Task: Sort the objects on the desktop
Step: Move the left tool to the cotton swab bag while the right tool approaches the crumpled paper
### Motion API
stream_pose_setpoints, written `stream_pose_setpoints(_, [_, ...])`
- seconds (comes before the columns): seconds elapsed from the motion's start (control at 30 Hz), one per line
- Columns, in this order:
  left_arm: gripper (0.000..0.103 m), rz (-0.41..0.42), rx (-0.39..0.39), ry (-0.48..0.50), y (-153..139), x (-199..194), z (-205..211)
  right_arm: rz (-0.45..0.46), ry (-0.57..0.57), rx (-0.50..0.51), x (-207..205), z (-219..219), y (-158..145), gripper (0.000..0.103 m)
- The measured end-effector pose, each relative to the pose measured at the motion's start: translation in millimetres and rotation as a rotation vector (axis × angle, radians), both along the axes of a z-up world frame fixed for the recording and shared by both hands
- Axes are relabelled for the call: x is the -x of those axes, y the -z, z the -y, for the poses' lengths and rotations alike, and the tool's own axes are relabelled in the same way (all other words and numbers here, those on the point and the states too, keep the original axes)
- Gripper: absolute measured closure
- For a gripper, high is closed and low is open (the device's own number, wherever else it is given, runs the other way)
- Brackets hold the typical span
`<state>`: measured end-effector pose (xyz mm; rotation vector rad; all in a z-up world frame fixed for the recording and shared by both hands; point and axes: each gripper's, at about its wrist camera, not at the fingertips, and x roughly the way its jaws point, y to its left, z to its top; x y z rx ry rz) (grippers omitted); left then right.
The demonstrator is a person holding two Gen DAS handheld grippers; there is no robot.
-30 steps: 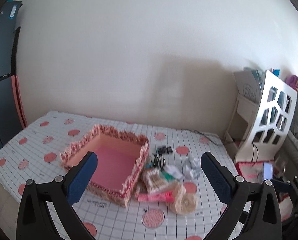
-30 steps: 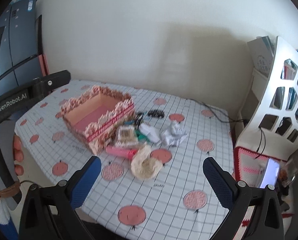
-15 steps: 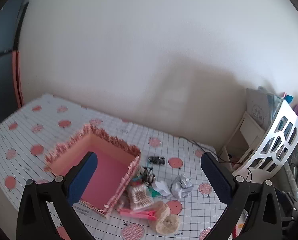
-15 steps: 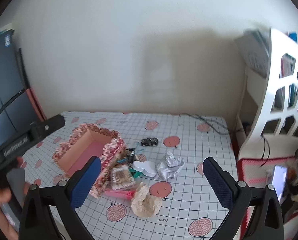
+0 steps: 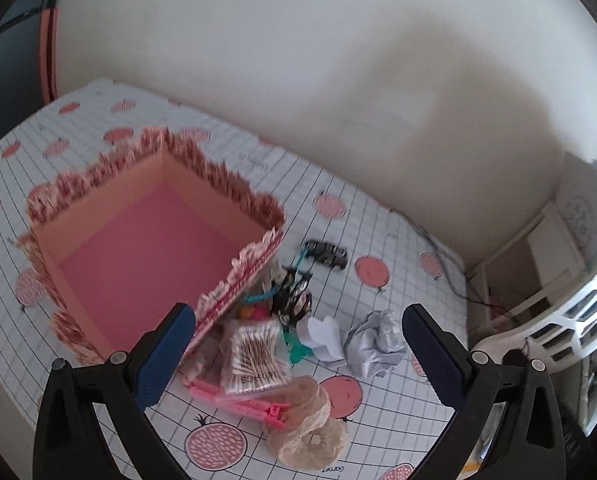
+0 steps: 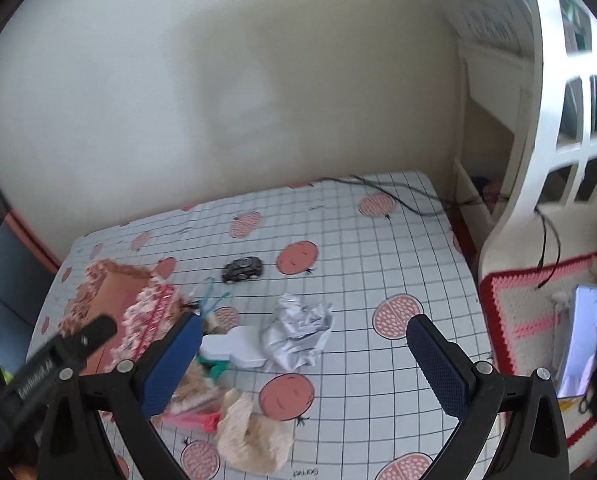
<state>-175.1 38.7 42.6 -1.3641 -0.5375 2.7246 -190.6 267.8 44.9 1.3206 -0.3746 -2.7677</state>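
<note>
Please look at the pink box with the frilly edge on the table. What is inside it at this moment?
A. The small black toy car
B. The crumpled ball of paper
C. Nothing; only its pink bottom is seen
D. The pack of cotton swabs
C: in the left wrist view the pink box shows only its bare pink bottom, while the toy car, the crumpled paper and the pack of cotton swabs all lie on the table beside it.

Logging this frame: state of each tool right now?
Left tool: open, holding nothing.
Right tool: open, holding nothing.
</note>
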Motion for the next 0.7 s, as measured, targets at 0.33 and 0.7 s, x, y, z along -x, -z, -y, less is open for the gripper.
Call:
stream_pose_setpoints(0.33, [0.000,0.115,0.090,-0.017,39,35,-30,0.108,0.014,0.051,43,-10,60,0.000])
stream_pose_setpoints(0.7, [0.000,0.225,0.108,-0.068,83,45,-31,0.233,0.038,0.107,62,-9,113,0.000])
